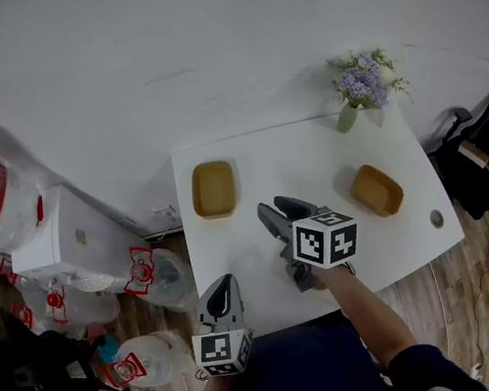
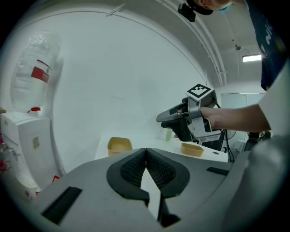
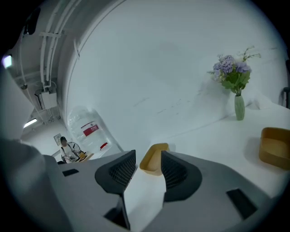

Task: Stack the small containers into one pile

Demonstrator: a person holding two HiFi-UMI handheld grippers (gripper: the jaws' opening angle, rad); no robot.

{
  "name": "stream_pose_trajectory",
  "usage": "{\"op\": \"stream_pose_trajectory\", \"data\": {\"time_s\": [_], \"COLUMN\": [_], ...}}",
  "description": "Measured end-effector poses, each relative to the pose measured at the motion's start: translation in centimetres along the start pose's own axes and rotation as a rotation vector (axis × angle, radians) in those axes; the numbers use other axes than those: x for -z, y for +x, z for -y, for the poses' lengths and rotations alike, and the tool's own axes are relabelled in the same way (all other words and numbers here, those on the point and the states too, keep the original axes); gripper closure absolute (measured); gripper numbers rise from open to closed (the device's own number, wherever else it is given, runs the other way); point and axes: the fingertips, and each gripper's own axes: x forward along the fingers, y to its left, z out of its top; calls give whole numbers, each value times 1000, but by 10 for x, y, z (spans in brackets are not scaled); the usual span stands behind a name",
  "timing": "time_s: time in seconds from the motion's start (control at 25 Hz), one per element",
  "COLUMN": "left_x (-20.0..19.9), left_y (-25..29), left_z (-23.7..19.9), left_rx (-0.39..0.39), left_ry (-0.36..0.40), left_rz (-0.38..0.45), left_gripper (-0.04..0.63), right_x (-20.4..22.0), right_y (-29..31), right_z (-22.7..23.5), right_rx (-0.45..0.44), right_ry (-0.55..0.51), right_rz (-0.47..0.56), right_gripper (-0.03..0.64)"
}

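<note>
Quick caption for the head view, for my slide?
Open right gripper and shut left gripper, both empty, at a white table; left tan container and right tan container sit apart, unstacked.

The left gripper (image 1: 226, 283) sat low in the centre of the head view, pointing up the frame, its jaws closed pad to pad with nothing between them. The right gripper (image 1: 276, 205) reached further up, near the frame's middle, with its jaws apart and gripping nothing. A bare forearm (image 1: 367, 309) carried it in from the lower right.
</note>
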Motion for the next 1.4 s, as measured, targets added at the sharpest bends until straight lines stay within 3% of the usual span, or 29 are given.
{"op": "stream_pose_trajectory", "data": {"time_s": [0.2,0.52,0.92,1.08,1.28,1.4], "left_x": [4,11,17,24,40,45], "left_y": [-2,2,17,26,30,37], "left_z": [-15,-29,-52,-58,-67,-69], "left_rx": [-32,-87,-117,-116,-116,-114], "left_ry": [-20,-48,-49,-49,-60,-80], "left_rz": [-11,-26,-44,-81,-116,-152], "left_gripper": [575,575,575,575,575,575], "right_x": [-3,-15,7,23,36,35], "right_y": [45,109,166,182,202,215], "right_z": [6,22,47,61,71,78], "right_rx": [1,56,109,142,162,181], "right_ry": [49,34,53,4,74,63], "right_rz": [-52,-136,-257,-317,-371,-383], "right_gripper": [459,459,459,459,459,460]}}
